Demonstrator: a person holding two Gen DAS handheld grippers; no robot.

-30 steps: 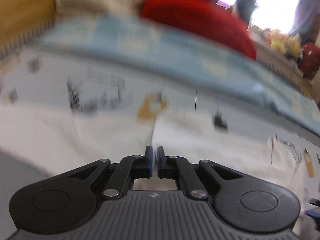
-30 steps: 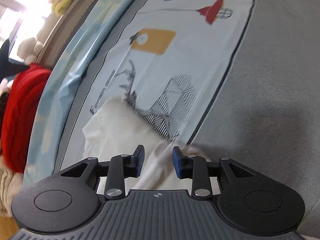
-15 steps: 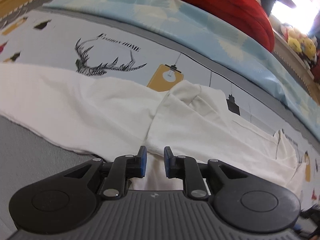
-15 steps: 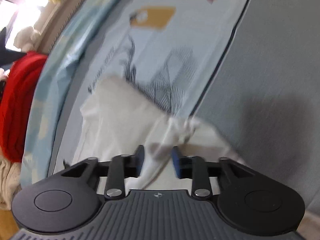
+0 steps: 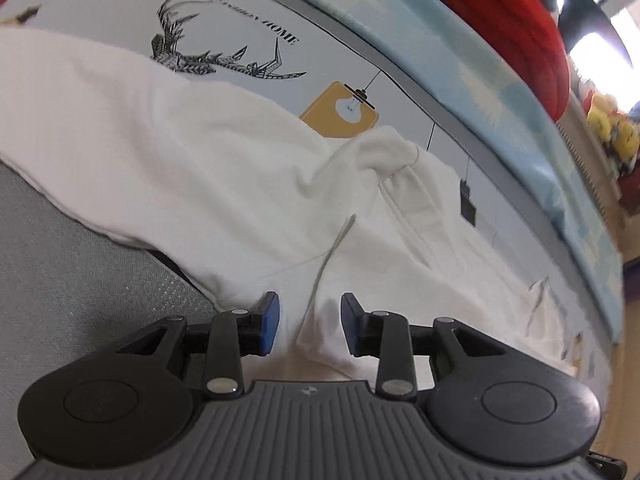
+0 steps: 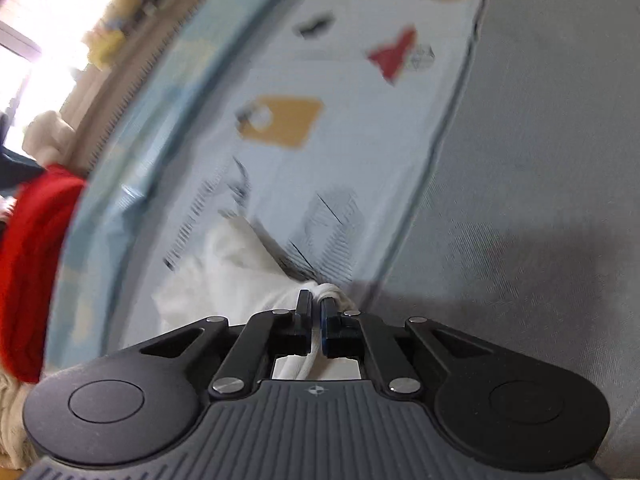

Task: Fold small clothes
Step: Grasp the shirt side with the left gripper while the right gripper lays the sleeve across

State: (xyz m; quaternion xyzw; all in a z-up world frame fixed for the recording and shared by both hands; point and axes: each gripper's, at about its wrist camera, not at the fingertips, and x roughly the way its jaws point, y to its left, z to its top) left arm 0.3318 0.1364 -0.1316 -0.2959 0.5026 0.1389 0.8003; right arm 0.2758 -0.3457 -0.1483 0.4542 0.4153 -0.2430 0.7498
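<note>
Now — right gripper [image 6: 316, 312] clenched on white garment [image 5: 224, 168] hem | left gripper [image 5: 307, 322] opening, cloth between unpinched | risk — hem slips, fold skews

both hand-held grippers same build: left hand-held gripper [image 5: 308, 324], right hand-held gripper [image 6: 316, 320] black linkage arms, silver screws, blue pads [image 5: 270, 322], ribbed grey body below screws.

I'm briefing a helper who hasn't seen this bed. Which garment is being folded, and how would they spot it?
Start at the pale blue printed sheet with the black antler drawing and a mustard lamp tag. Lying across it, below the antlers, is the white garment. Unlike the red knit piled at the far edge, it is plain cream-white, spread out, and creased.
</note>
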